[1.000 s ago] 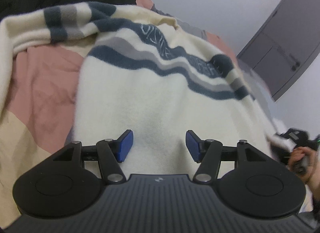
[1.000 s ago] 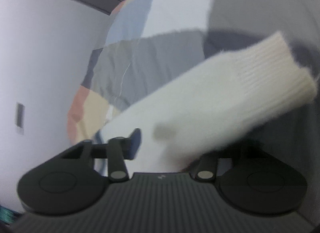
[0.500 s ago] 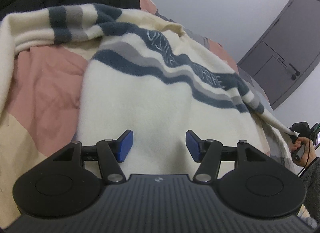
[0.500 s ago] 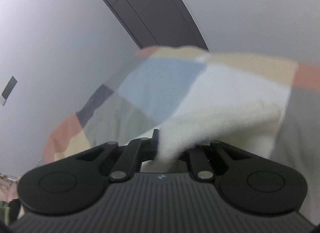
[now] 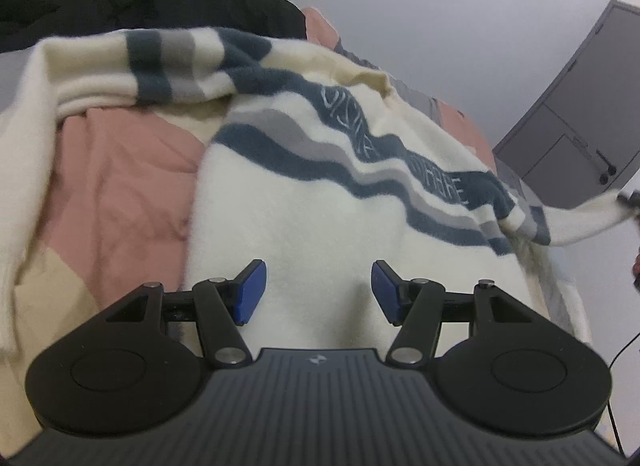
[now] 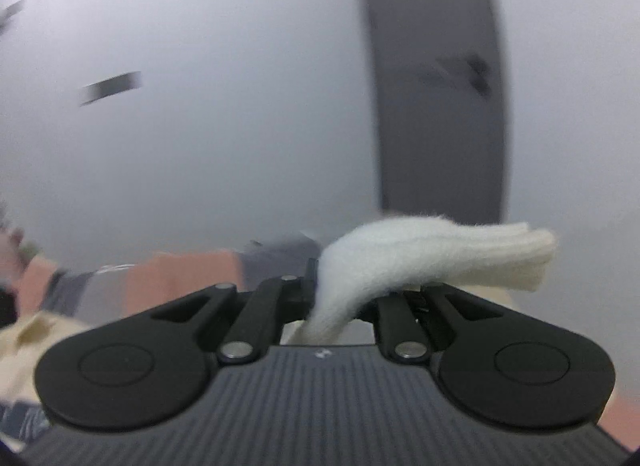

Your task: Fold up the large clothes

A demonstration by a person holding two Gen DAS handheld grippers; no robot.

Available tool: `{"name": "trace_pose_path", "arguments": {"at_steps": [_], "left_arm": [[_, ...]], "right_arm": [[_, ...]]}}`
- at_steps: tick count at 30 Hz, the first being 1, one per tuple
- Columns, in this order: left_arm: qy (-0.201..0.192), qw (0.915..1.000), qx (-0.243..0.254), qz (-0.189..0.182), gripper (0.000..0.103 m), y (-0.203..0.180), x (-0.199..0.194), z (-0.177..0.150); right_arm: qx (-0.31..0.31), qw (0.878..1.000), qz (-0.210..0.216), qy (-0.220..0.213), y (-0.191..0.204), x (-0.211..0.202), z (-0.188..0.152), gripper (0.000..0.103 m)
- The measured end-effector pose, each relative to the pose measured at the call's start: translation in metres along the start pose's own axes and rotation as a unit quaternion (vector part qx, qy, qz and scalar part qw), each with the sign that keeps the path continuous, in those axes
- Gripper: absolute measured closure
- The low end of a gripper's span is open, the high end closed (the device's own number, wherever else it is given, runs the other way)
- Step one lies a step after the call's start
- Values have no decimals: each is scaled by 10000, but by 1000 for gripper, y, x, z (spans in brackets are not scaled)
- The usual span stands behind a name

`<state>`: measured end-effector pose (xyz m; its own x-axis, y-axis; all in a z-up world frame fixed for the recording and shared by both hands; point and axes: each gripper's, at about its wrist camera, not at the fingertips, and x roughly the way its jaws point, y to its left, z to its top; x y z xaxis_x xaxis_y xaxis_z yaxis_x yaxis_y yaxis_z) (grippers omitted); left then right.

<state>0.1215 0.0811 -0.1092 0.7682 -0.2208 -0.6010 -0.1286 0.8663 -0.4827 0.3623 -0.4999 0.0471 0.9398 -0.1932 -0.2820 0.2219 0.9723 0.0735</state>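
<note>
While the right gripper [image 6: 344, 294] is clamped on a sleeve cuff [image 6: 440, 258] and the left gripper [image 5: 318, 290] hovers open over the sweater [image 5: 320, 205] lying flat on the patchwork quilt [image 5: 120, 185], folding's barely started.

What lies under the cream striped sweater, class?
Under the sweater lies a patchwork bedcover, its pink and beige patches showing beside it. The part directly beneath the sweater's body is covered and cannot be seen.
</note>
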Motion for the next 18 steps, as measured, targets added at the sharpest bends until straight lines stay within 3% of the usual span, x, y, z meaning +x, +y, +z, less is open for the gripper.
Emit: {"name": "trace_pose_path", "arguments": {"at_steps": [3, 7, 13, 18], "left_arm": [[-124, 9999, -105, -32, 39, 4, -13, -1], [-255, 9995, -184, -27, 39, 11, -22, 1], [-442, 9977, -385, -350, 39, 25, -43, 5], [-645, 9946, -526, -627, 39, 34, -50, 13]], "right_arm": [[-817, 9955, 398, -269, 60, -43, 21, 92], [-1984, 9755, 756, -569, 150, -101, 27, 92], [-3660, 9178, 1380, -683, 264, -163, -24, 92], [-4777, 8528, 2038, -548, 333, -199, -105, 92]]}}
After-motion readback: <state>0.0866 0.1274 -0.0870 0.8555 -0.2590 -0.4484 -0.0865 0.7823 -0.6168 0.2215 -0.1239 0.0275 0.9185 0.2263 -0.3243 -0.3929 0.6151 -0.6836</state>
